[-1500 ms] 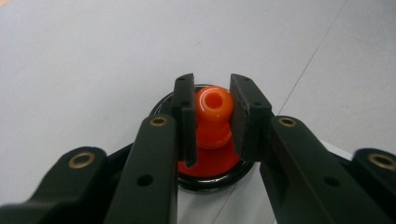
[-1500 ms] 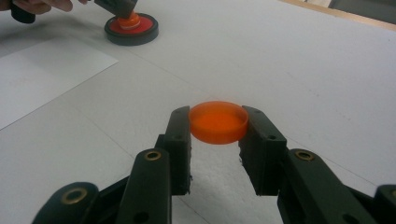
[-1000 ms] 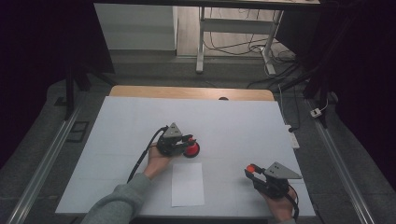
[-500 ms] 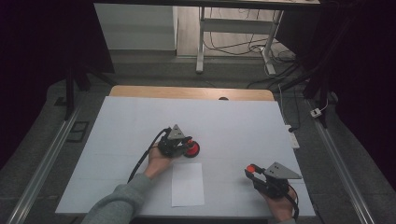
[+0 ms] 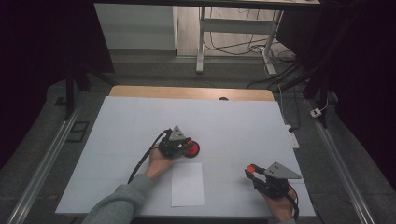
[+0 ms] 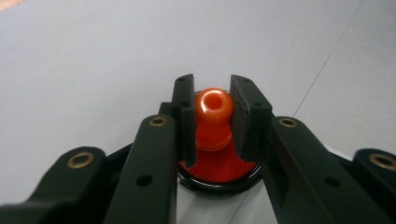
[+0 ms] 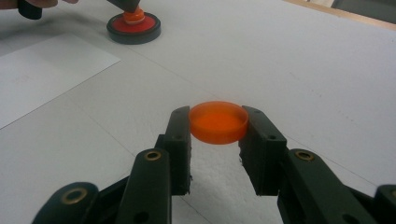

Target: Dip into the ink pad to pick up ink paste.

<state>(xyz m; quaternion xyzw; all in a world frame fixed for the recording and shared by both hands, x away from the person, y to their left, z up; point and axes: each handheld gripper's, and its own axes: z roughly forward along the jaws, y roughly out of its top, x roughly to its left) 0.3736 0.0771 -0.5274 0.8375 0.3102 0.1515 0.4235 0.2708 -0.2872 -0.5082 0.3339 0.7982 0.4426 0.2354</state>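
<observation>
On the white table cover [image 5: 233,121] stands a round red pad with a black rim [image 5: 192,149], with an orange knob [image 6: 214,108] rising from its middle. My left gripper [image 5: 186,147] is shut on that knob, one pad on either side of it. The same pad and knob [image 7: 134,24] sit far off in the right gripper view. Near the front right, my right gripper [image 5: 252,171] is shut on a flat orange disc [image 7: 218,123], held just above the cover between its fingertips [image 7: 180,126].
A white paper sheet [image 5: 187,184] lies flat at the front between the two hands. A strip of wooden tabletop [image 5: 187,92] borders the far edge of the cover. A white power strip [image 5: 293,139] lies off the table's right side.
</observation>
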